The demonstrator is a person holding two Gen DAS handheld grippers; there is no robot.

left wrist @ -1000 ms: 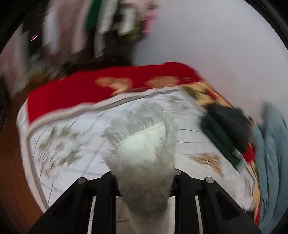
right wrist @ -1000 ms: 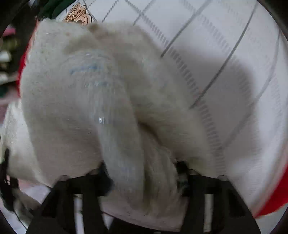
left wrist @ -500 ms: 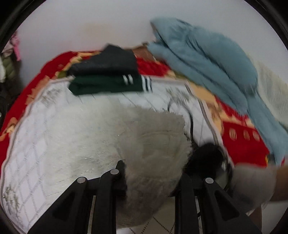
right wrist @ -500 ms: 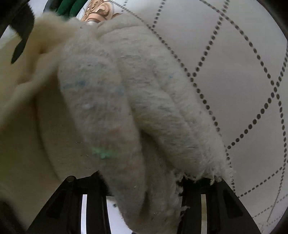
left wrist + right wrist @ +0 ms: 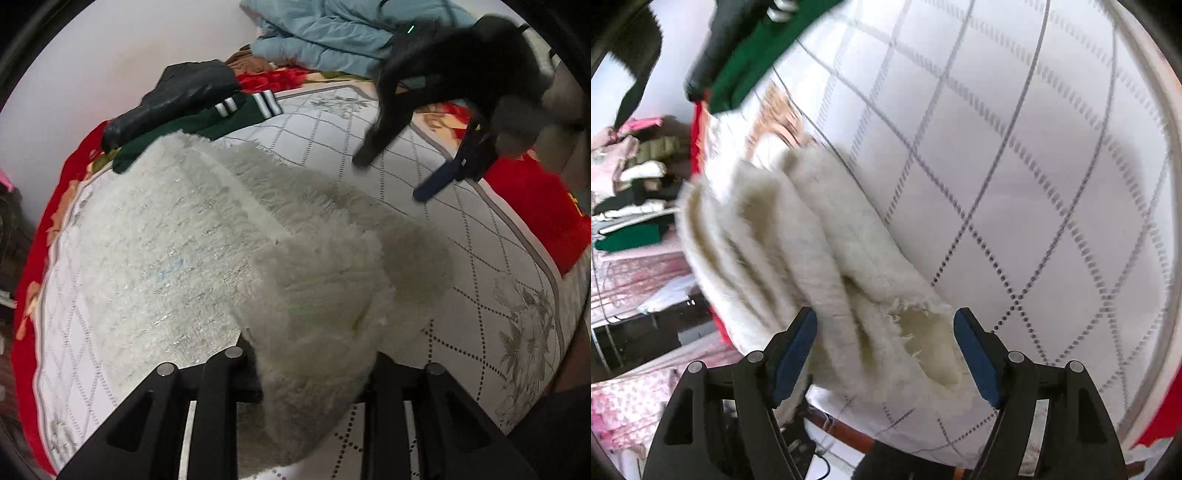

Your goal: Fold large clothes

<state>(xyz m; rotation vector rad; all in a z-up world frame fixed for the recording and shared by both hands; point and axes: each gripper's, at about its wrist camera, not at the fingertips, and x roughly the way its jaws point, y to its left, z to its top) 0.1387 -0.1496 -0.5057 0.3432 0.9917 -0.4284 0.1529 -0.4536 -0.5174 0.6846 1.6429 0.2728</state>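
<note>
A fluffy cream-white garment (image 5: 192,236) lies spread on the white quilted bed cover (image 5: 461,229). My left gripper (image 5: 306,354) is shut on a bunched edge of it at the near side. In the right wrist view the same garment (image 5: 820,251) lies in folded layers at the bed's edge. My right gripper (image 5: 886,332) is open, its blue-padded fingers (image 5: 975,358) on either side of the garment's frayed end, not pinching it. The right gripper also shows in the left wrist view (image 5: 436,184), raised above the bed at the far right.
A folded dark green garment with white stripes (image 5: 207,118) and a black jacket (image 5: 173,99) lie at the far side of the bed. A light blue padded coat (image 5: 332,33) is heaped by the wall. A red blanket (image 5: 535,206) borders the cover. Stacked clothes (image 5: 631,177) stand beside the bed.
My right gripper has opened and let go of the white garment, then pulled back. The garment now lies spread on the bed. My left gripper still holds its edge.
</note>
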